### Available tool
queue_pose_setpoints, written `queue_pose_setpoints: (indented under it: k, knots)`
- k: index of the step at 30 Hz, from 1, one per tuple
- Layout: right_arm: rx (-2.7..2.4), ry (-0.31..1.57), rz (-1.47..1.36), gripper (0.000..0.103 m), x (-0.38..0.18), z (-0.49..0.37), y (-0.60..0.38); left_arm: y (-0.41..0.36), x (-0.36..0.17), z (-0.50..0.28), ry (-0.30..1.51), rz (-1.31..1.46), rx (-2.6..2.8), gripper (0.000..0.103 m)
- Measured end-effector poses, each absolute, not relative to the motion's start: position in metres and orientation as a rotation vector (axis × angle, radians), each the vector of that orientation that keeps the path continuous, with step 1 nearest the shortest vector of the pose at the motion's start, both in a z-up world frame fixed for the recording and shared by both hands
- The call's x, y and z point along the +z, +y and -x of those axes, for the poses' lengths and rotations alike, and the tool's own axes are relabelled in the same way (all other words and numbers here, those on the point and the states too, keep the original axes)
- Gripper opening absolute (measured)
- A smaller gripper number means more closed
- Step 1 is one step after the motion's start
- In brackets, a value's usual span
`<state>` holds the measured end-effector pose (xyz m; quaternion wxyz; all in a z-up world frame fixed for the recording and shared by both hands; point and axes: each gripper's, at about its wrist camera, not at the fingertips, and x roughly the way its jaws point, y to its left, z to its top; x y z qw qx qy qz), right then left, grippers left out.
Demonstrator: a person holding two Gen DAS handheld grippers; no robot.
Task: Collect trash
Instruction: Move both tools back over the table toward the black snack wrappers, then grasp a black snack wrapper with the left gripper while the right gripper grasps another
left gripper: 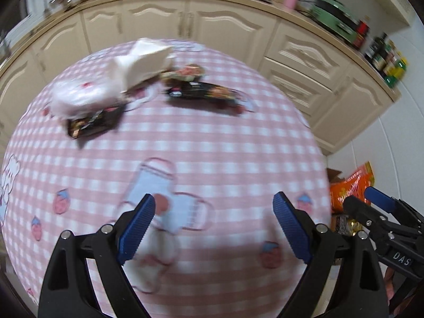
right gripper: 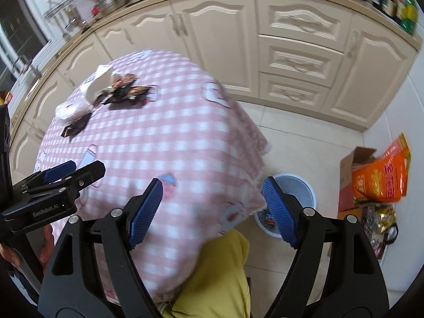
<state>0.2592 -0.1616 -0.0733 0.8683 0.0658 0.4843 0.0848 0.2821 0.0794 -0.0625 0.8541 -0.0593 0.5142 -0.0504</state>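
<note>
The table [right gripper: 169, 132], draped in a pink checked cloth, stands before a run of cream cabinets [right gripper: 291, 53] on a pale tiled floor. At the table's near right corner, on the floor, sits a light blue bin [right gripper: 304, 185] with some wrappers already inside, presumably set there so litter can be dropped straight off the edge. Cardboard and an orange bag [right gripper: 381, 177] lie against the right wall.

The trash remains near the far left corner of the table: crumpled white tissue [left gripper: 127, 79] partly covering a dark wrapper [left gripper: 92, 124], with a second dark wrapper [left gripper: 204, 92] just beside it toward the centre. None is held.

The left gripper [left gripper: 213, 228] hangs over the near edge, tongs wide apart and empty, aimed at the pile. The right gripper [right gripper: 214, 212] hangs over the near right corner above the bin, likewise spread and empty. Both views are motion-blurred
</note>
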Motion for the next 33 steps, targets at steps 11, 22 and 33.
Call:
queue_pose_setpoints:
  k: [11,22,33]
  knots:
    - [0.305,1.069,-0.115,0.077,-0.064,-0.316,-0.092,0.162,-0.062,-0.304,1.079,0.280,0.012,0.088]
    - [0.320,1.149,-0.100,0.077,-0.075,-0.391,-0.038,0.218,-0.079,-0.352,1.104,0.413,0.095,0.088]
    - [0.257,1.070,0.002,0.050,-0.099,-0.428,-0.004,0.213,-0.087,-0.368,1.044,0.279,0.152,0.059]
